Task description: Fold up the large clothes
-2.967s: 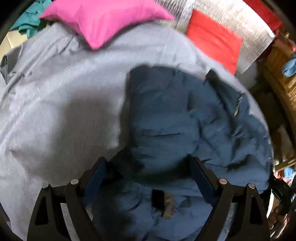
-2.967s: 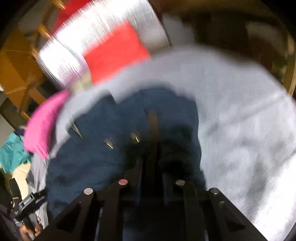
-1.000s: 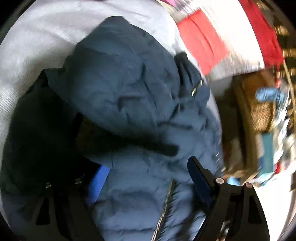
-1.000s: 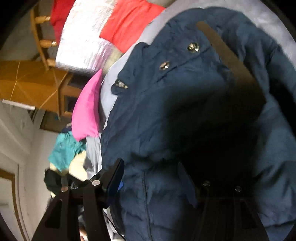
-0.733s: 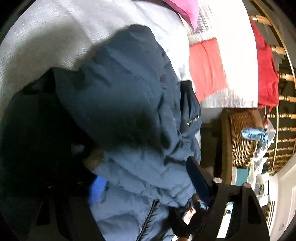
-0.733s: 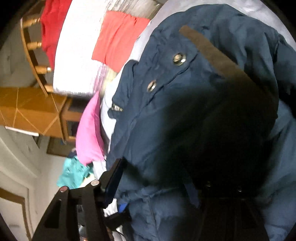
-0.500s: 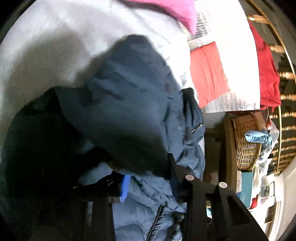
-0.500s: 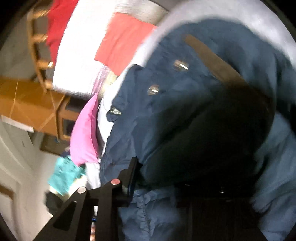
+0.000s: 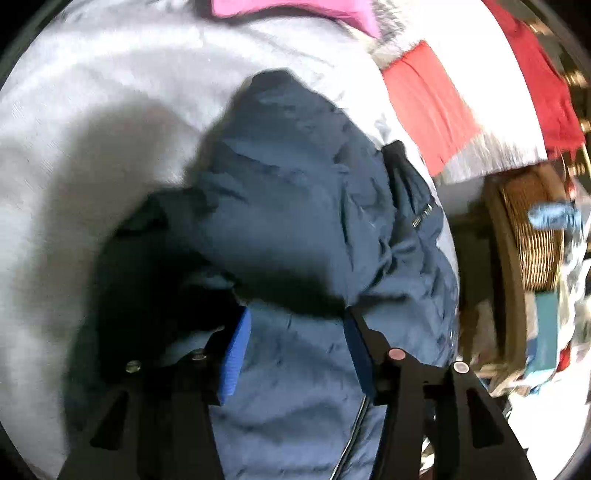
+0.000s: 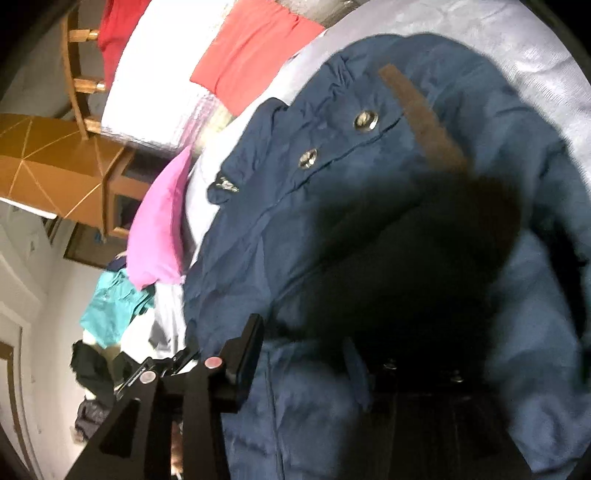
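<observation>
In the left wrist view, a grey sheet (image 9: 92, 122) covers the bed on the left, shadowed near the middle. A pink pillow (image 9: 295, 11) lies at the top edge. A dark blue puffer jacket (image 9: 303, 206) lies heaped on the sheet, filling the centre and running down to the bottom of the view, its zip showing low down. The left gripper (image 9: 295, 332) stands over the jacket's lower part with its jaws partly apart; they have just been opening, and jacket cloth bulges up between the blue pads (image 9: 234, 358), though the blur does not show whether they press on it. Right of the jacket lies a red cloth (image 9: 428, 110) on a white cover, and farther right a wicker basket (image 9: 532, 236) with a light blue item in it. In the right wrist view, a wooden cabinet (image 10: 55, 162) stands at the left, with a teal garment (image 10: 110, 310) and the pillow (image 10: 159, 221) beside the bed's edge. The right gripper (image 10: 306, 354) is low in the view, its left finger (image 10: 243, 362) clear against the jacket's edge and its right finger lost in dark shadow. Its jaws have just been opening, with jacket cloth between them; whether they grip it I cannot tell. The jacket (image 10: 332, 221) fills the middle and right, showing two metal snaps (image 10: 365, 120) and a brown strap (image 10: 421, 125), with the sheet (image 10: 535, 48) beyond it at the upper right.
</observation>
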A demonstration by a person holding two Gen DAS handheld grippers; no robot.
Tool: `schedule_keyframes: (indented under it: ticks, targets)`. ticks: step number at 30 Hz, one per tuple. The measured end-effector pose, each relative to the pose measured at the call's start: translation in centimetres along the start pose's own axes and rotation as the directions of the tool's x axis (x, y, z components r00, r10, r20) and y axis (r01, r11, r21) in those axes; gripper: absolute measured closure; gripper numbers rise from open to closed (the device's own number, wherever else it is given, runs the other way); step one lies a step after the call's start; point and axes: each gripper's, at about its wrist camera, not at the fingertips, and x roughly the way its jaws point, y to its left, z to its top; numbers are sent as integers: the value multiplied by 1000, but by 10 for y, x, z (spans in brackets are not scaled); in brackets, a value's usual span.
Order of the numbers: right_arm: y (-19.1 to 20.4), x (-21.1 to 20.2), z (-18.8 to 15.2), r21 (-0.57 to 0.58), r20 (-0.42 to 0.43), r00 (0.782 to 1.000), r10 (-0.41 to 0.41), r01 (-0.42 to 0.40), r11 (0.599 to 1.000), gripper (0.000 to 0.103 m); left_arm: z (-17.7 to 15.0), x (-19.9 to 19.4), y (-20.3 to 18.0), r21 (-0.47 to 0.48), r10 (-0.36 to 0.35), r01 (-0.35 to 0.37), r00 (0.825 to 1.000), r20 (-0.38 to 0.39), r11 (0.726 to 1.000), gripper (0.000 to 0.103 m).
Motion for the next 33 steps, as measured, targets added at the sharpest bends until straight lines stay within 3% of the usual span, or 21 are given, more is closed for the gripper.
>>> schedule_keyframes:
  ticks: [2,5,7,10,12,13,16,19,21,23,25,28,33]
  targets:
    - [-4,-17,0,-14,-6,1000,18,-18,1000,57,-2,-19,-3,62,9,-11,999,37,998,49]
    - [-11,-53,4,-42,62,998,27,-25,999,57,4,-48,-5,131,43,-61,990,134,990,41]
    - [-16,-74,9,-45,141,990,10,-3,999,56,10,-63,-2,141,75,-108,973,219,984,30]
    - [-21,-89,14,-29,253,967,-29,38,999,55,25,-64,5,104,133,-175,937,323,979,28]
    - [-17,-81,18,-42,267,963,-29,42,998,57,32,-56,5,89,133,-173,930,342,981,28]
    - [-13,-76,18,-51,264,964,-35,50,997,65,32,-51,1,99,129,-173,929,346,980,28]
    - [-2,-54,20,-85,240,967,-86,110,990,67,31,-28,-19,180,197,-271,917,346,946,28]
    - [-1,-40,21,-102,221,970,-99,124,987,66,32,-7,-18,203,229,-301,921,314,932,28]
    - [-5,-26,24,-106,185,969,-161,183,977,69,33,13,-5,207,309,-360,920,243,910,27]
    - [-18,-11,27,-78,121,975,-188,198,977,75,35,24,7,193,299,-336,933,198,922,25]
    - [-20,-12,29,-64,115,977,-177,185,981,75,38,18,6,191,300,-334,936,186,923,25]
    - [-13,-25,27,-56,145,979,-144,153,987,71,35,-3,-1,193,259,-307,937,236,932,25]
    - [27,-23,19,-215,192,981,-27,69,974,71,17,-22,-39,300,149,-243,941,305,923,26]
